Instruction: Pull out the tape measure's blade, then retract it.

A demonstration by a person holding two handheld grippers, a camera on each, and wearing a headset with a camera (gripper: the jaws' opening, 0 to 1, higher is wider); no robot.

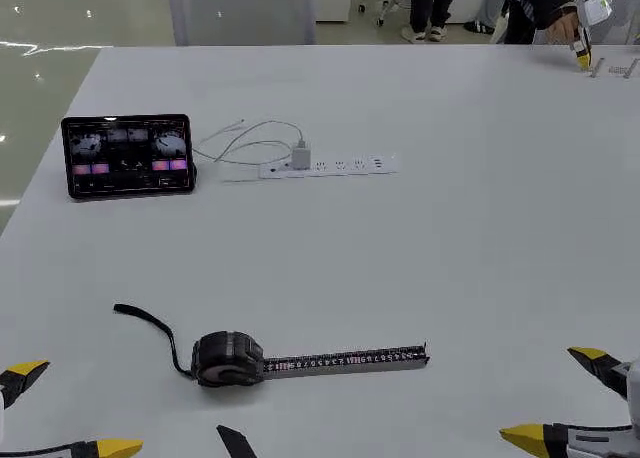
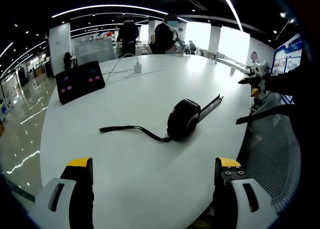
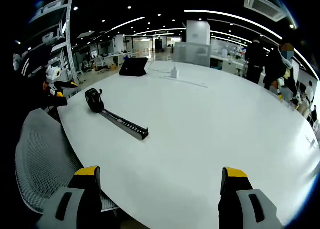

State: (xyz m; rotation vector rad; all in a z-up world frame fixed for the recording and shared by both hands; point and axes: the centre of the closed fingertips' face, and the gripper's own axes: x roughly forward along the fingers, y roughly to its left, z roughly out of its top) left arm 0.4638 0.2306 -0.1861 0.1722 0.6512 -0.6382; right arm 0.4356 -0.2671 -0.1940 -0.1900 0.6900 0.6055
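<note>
A: Is the blade [image 1: 345,359] out?
B: Yes. The tape measure [image 1: 228,359] lies on the surface [image 1: 450,228], nearer the person than the tablet [image 1: 128,156]. It looks like pulling the blade back in is what's left.
A: Is anything held?
B: No. The left hand-held gripper [image 2: 154,162] and the right hand-held gripper [image 3: 160,171] are wide open and empty.

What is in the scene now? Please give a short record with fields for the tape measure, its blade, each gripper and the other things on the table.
tape measure: lies on the white table, near the front edge
blade: partly out, flat on the table, pointing right in the head view
strap: loose on the table, left of the case
left gripper: open, holds nothing, apart from the tape measure
right gripper: open, holds nothing, apart from the blade
other things: tablet with lit screen, power strip, both farther back
</note>
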